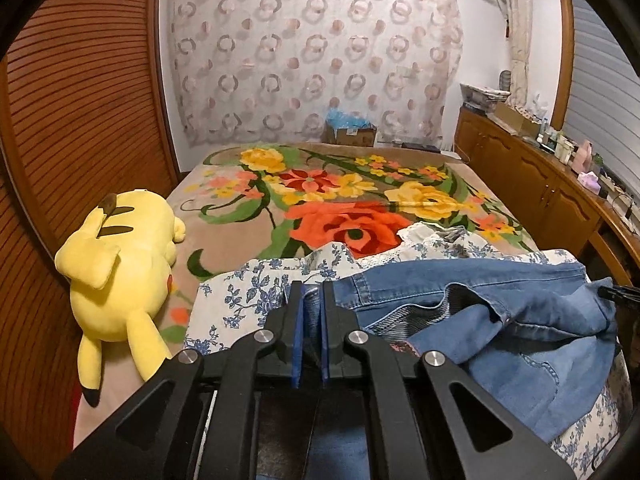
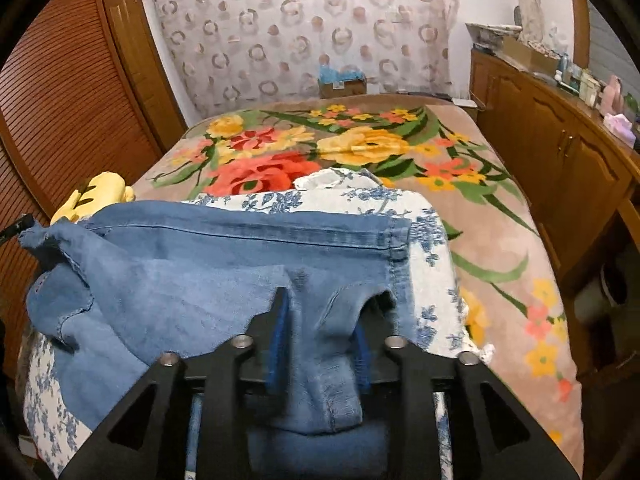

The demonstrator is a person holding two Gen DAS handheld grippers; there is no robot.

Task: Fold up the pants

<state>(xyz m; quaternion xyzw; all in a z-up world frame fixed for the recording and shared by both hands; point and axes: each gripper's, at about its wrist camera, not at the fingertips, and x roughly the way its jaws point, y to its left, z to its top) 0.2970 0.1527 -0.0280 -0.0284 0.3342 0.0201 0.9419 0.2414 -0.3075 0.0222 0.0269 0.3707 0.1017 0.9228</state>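
Blue denim pants [image 1: 520,304] lie bunched over a white cloth with blue flowers [image 1: 240,300] at the near end of the bed. My left gripper [image 1: 312,292] is shut on a fold of the pants at their left end. In the right wrist view the pants [image 2: 200,264] spread across the front, hem band on top. My right gripper [image 2: 320,312] has its jaws closed on a thick bunch of denim, which drapes over the right finger. The tip of the other gripper shows at the left edge [image 2: 16,226].
A floral blanket [image 1: 352,208] covers the bed. A yellow plush toy [image 1: 120,264] lies along the left edge beside a slatted wooden door [image 1: 80,100]. A wooden cabinet [image 1: 532,184] with clutter runs along the right. A cardboard box [image 1: 352,130] sits past the far end.
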